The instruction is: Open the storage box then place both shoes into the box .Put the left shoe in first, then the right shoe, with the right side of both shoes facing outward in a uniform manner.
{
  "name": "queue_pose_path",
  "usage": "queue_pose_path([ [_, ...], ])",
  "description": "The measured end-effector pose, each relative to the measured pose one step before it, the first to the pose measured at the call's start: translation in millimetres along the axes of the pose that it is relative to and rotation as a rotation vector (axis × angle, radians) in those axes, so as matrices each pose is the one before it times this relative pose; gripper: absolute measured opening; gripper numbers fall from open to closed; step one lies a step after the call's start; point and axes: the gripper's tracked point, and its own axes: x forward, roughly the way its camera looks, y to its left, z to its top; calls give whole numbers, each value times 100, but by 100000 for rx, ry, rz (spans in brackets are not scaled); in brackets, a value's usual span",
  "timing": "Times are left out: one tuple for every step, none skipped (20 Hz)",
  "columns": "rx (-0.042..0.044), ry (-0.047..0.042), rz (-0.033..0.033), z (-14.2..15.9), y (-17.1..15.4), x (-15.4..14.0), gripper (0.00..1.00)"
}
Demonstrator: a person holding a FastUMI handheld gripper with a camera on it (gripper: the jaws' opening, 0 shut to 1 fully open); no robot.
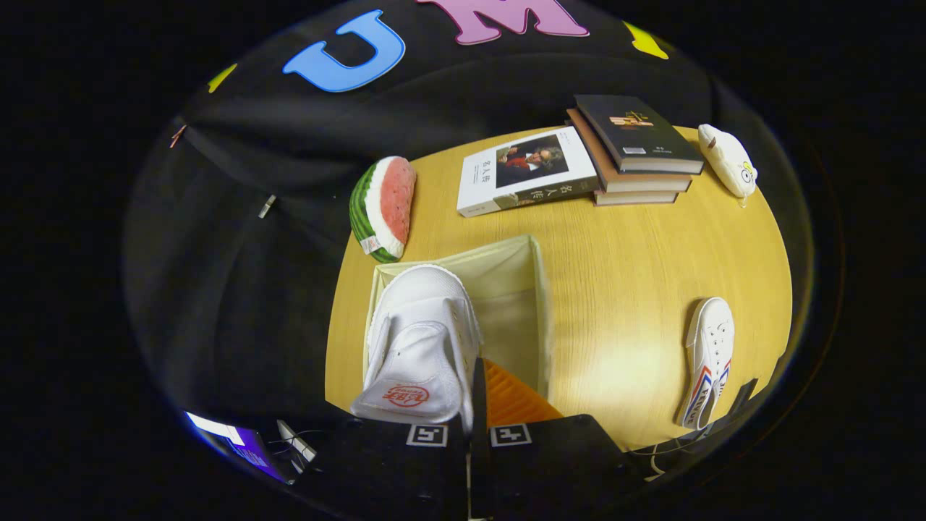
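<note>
Over the open box [539, 304], the gripper [470, 427] has its fingers pinched tight on one shoe [419, 340], toe pointing down into it. This shoe looks about to go in. The other shoe [709, 358] waits on the table [636, 246], well apart.

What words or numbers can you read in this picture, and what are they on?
"名人传": white book, cover and spine.
Red logo on the shoe held in the gripper above the box: too small.
Lettering on the other shoe, on the table: blurred.
Dark books: too small.
</note>
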Motion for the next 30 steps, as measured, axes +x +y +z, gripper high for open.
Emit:
queue_pose_path([
  [1312,486,-1641,-238,201,997,7],
  [840,593,-2206,-148,148,947,7],
  [1133,-55,-2696,-152,-71,967,7],
  [1101,-402,-2492,-96,47,720,7],
  [926,-525,-1958,-43,160,611,7],
  [714,-1233,-1217,75,268,526,7],
  [1089,-1325,-802,-16,224,312,7],
  [936,-1504,-154,86,319,317,7],
  [70,-388,165,-149,309,189,7],
  [-287,1100,1448,-340,350,277,7],
  [1668,1717,4899,-486,1047,-87,8],
  [3397,1748,6212,-244,1245,-9,19],
  [2317,724,3701,24,554,-252,30],
  [-343,261,3098,242,648,-191,45],
  [-2302,519,2157,59,413,-275,49],
  [-3161,12,1825,209,250,-437,64],
  [-2716,-1138,1792,233,280,-851,69],
  [-2768,-1720,1889,431,176,-820,75],
  [-2956,-1568,1259,372,-40,-956,79],
  [-3022,-1875,777,372,-330,-1010,88],
  [-2718,-2121,971,345,-278,-1182,91],
  [-2744,-2171,535,348,-458,-1167,91],
  [-2732,-2076,736,247,-575,-1344,92],
  [-2760,-1626,480,182,-781,-1228,97],
  [-2955,-1978,196,123,-934,-1387,97],
  [-3025,-2199,-514,241,-1159,-1376,97],
  [-2884,-3030,-1284,325,-1452,-1506,97],
  [-2167,-3868,-1635,433,-1514,-1417,98],
  [-2425,-3386,-2388,256,-1826,-1420,98],
  [-2704,-2897,-3582,-79,-2148,-1204,98],
])
